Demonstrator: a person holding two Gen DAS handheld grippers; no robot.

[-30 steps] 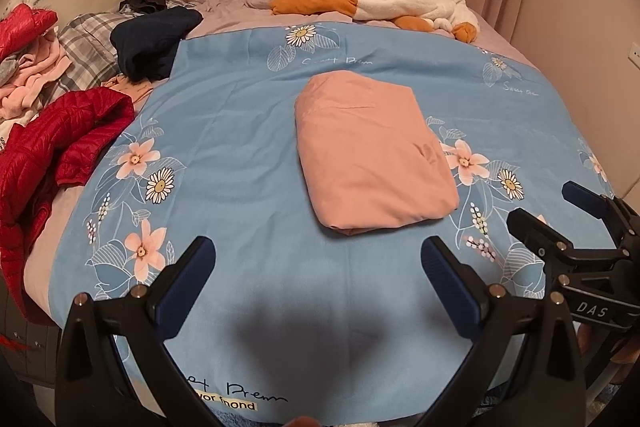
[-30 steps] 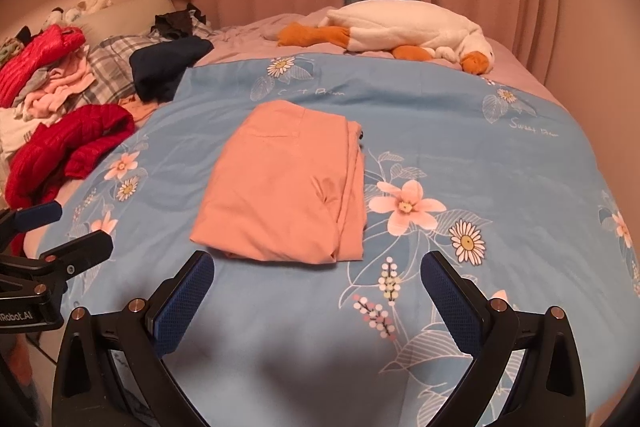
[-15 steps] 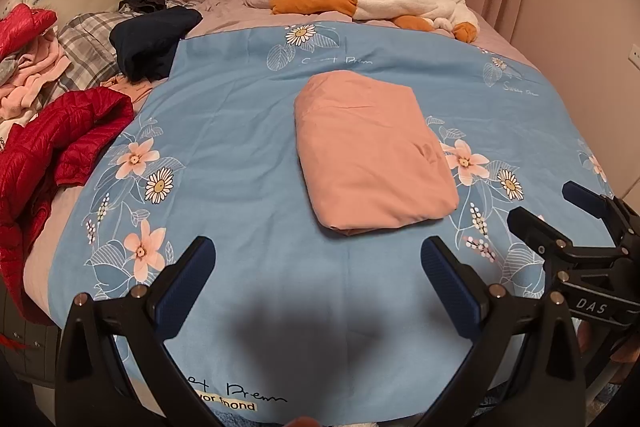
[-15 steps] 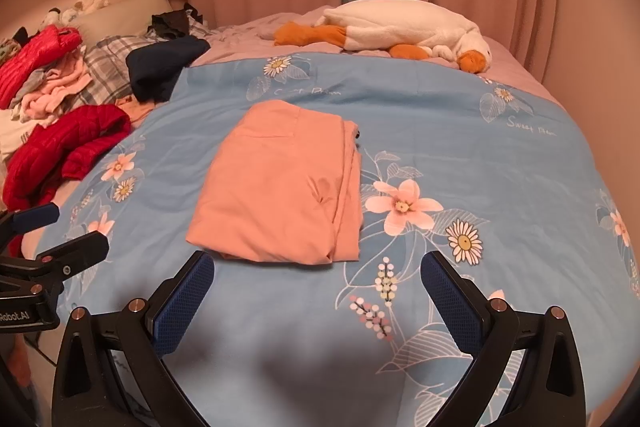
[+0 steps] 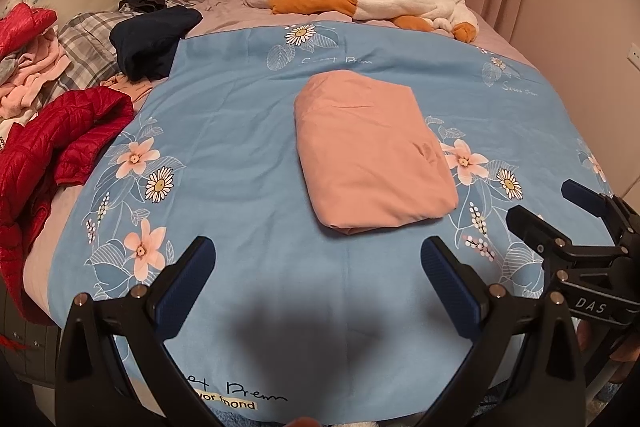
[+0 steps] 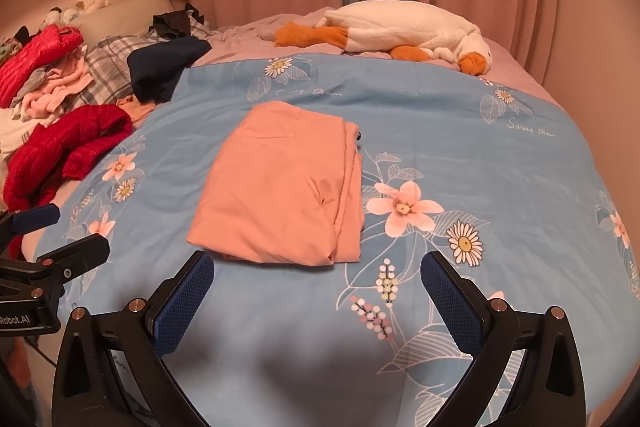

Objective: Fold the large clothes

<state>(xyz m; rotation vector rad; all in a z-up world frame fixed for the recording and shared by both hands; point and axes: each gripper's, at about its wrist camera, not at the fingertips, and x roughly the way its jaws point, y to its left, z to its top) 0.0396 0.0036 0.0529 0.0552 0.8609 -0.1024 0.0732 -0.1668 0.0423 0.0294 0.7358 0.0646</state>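
Lying folded into a compact rectangle mid-bed on the blue floral cover (image 5: 224,131), the pink garment (image 5: 372,155) looks finished. Both the left hand-held gripper (image 5: 318,267) and right hand-held gripper (image 6: 318,277) hover wide apart and empty, short of it. Unfolded clothes, including a red jacket (image 6: 68,151), remain heaped beside it.

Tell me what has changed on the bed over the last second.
Nothing visibly changed. The folded pink garment lies in the same spot on the blue floral cover, and the left gripper and right gripper hang open short of it, holding nothing.
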